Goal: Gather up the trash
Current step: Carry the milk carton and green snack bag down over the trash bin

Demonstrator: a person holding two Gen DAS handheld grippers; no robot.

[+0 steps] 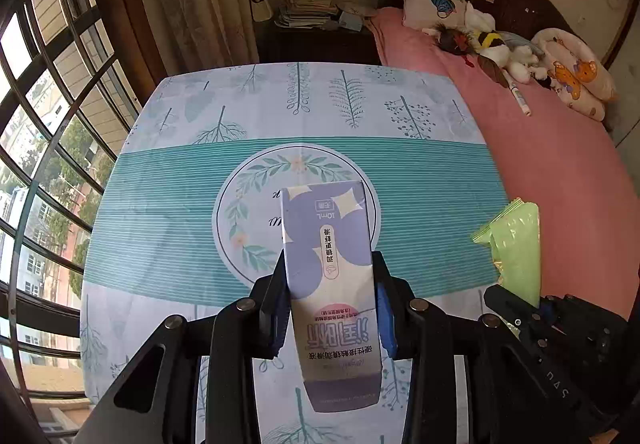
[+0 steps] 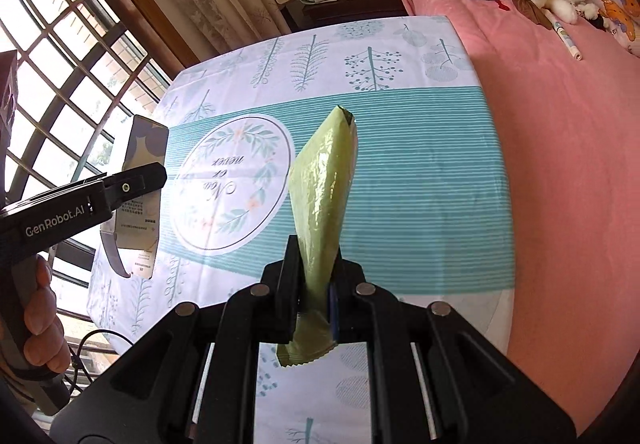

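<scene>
Left gripper (image 1: 330, 276) is clamped tight on the purple-and-white carton (image 1: 328, 268), both fingers pressed to its long sides, the box held lengthwise above the bench (image 1: 168, 204) with its printed face up and its far end reaching over the round wreath emblem (image 1: 248, 212) on the cloth. Right gripper (image 2: 316, 284) is pinched nearly closed on the green wrapper (image 2: 322, 196), gripping it near the crimped lower end, the rest of the bag standing up and forward above the teal stripes.

From the left wrist view, the wrapper (image 1: 514, 244) shows at the right edge, above the dark body of the other tool, with the pink bed (image 1: 560, 172) behind it. The right wrist view gives what that one cannot: the left tool side-on, the carton (image 2: 140, 196) caught across its middle with both ends sticking out past the finger, and the person's hand (image 2: 42, 324) wrapped around the handle. It also shows the wrapper's open top.
</scene>
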